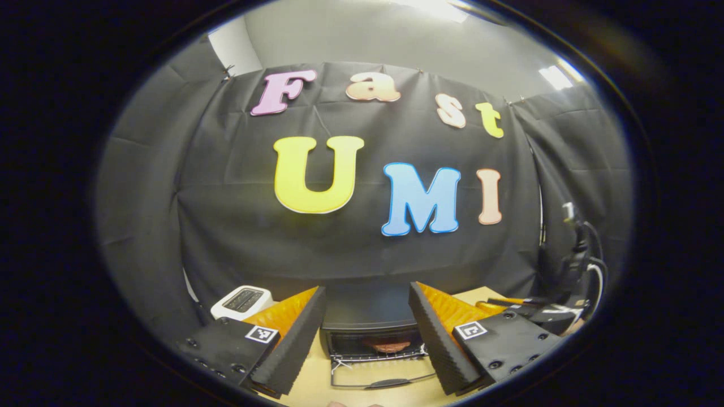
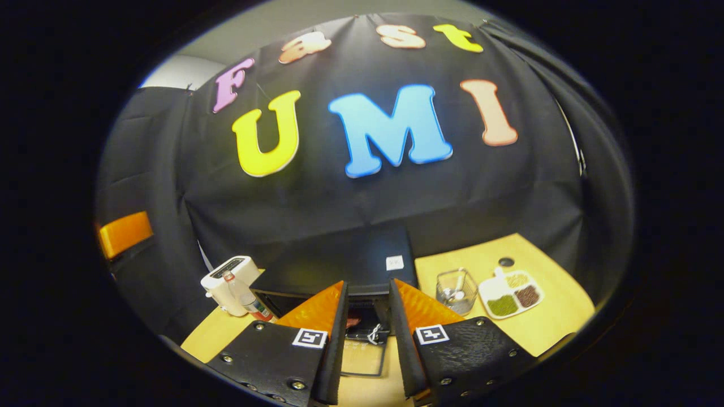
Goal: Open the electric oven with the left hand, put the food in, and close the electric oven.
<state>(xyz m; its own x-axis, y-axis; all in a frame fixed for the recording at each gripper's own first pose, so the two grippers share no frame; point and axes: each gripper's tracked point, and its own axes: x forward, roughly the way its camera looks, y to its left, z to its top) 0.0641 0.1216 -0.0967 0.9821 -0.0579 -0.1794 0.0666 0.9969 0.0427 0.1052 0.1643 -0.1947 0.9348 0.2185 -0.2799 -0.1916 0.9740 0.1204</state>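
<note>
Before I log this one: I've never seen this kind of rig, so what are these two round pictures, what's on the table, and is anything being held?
There is no robot here. A person holds a two-finger gripper in each hand, and a fisheye camera rides on each one, looking forward along its fingers.

The left gripper view shows the left gripper open and empty, facing the electric oven. Its door hangs open, folded down toward the camera, and some food already lies on the rack inside. A white toaster stands to the oven's left.

The right gripper view shows the right gripper, fingers apart with nothing between them, over the same oven. On the wooden table to the oven's right sit a clear glass container and a white divided tray of what look like beans. A small bottle stands by the toaster.
</note>
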